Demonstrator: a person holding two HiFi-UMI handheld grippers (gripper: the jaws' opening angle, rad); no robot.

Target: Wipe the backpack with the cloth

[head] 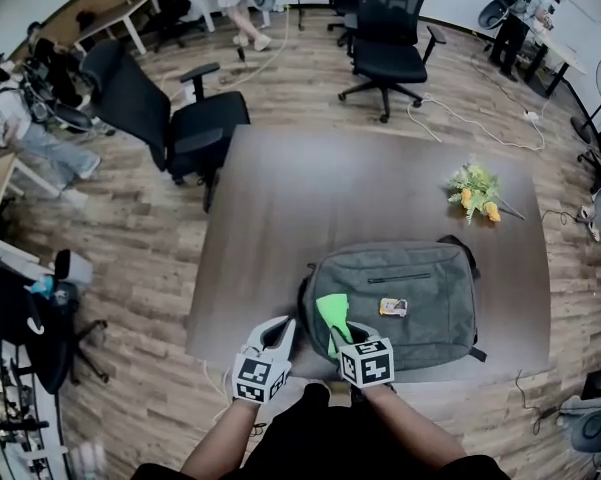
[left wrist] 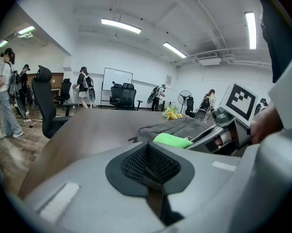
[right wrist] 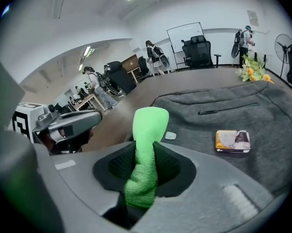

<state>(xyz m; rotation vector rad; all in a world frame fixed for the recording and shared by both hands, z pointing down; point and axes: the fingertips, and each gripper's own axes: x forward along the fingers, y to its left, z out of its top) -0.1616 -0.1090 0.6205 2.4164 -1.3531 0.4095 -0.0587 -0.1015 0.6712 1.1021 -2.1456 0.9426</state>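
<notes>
A grey backpack (head: 395, 303) lies flat near the front edge of the brown worktop (head: 300, 188). Over its left end, the right gripper (head: 348, 336) is clamped on a bright green cloth (head: 332, 316). The left gripper (head: 278, 330) sits just beside it, clenched on nothing. A good wipe likely means pressing the cloth flat and sweeping evenly across the fabric.

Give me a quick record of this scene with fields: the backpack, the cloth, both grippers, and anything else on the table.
backpack: grey, lying flat near the front edge of the brown table
cloth: green, sticking up over the backpack's left end
right gripper: shut on the cloth
left gripper: jaws together, nothing between them, just left of the backpack
small rectangular item: lying on top of the backpack
yellow flowers: on the table's far right
</notes>
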